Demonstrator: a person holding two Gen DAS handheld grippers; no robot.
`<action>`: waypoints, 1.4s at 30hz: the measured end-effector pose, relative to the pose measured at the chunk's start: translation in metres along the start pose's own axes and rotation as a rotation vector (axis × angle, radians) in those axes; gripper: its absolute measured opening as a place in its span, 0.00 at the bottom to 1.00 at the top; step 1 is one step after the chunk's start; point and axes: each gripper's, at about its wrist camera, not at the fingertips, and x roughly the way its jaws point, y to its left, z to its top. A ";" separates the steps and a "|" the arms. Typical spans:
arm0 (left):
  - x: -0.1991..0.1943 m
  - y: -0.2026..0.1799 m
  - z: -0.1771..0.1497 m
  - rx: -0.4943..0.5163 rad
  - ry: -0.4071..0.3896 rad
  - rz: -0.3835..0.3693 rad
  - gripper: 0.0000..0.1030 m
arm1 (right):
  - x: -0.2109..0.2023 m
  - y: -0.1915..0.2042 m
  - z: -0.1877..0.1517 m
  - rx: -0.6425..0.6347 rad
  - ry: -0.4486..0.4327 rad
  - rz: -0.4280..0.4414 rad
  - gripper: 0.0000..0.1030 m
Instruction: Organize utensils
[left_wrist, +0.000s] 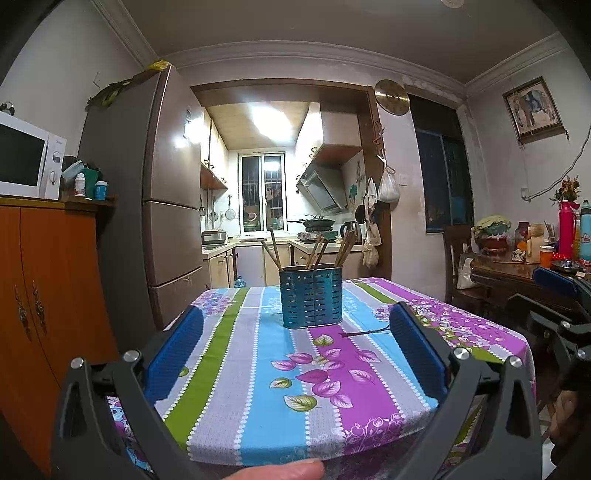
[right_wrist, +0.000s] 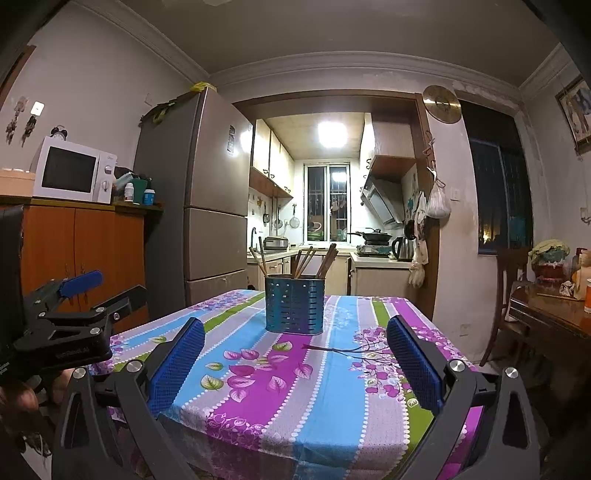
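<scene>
Brown chopsticks (left_wrist: 317, 251) stand gathered in the blue holder (left_wrist: 311, 297) on the floral tablecloth (left_wrist: 258, 369), while the left gripper (left_wrist: 295, 350) and right gripper (right_wrist: 295, 358) hover short of the holder, jaws wide and empty, seemingly ready.

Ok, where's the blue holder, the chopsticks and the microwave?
holder (left_wrist: 311, 298): left wrist view, front wall.
chopsticks (left_wrist: 320, 252): left wrist view, middle bunch's shafts.
microwave (right_wrist: 68, 174): right wrist view, dark door window.

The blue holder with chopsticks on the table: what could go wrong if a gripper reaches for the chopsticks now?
1. The chopsticks lean in different directions, so closing on one may catch its neighbours too.
2. The blue holder stands free on the tablecloth; a sideways pull could tip or drag it.
3. The left gripper and the right gripper, both open, face the same holder and could collide.
</scene>
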 end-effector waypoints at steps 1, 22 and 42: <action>-0.001 0.000 0.000 0.001 -0.001 0.001 0.95 | 0.001 0.000 0.000 0.000 0.001 -0.001 0.95; -0.005 -0.001 -0.001 -0.005 0.005 -0.007 0.95 | -0.009 0.002 0.000 0.002 0.007 0.004 0.95; -0.018 -0.004 0.001 -0.029 -0.150 0.102 0.95 | 0.003 -0.006 -0.006 0.033 -0.004 -0.027 0.95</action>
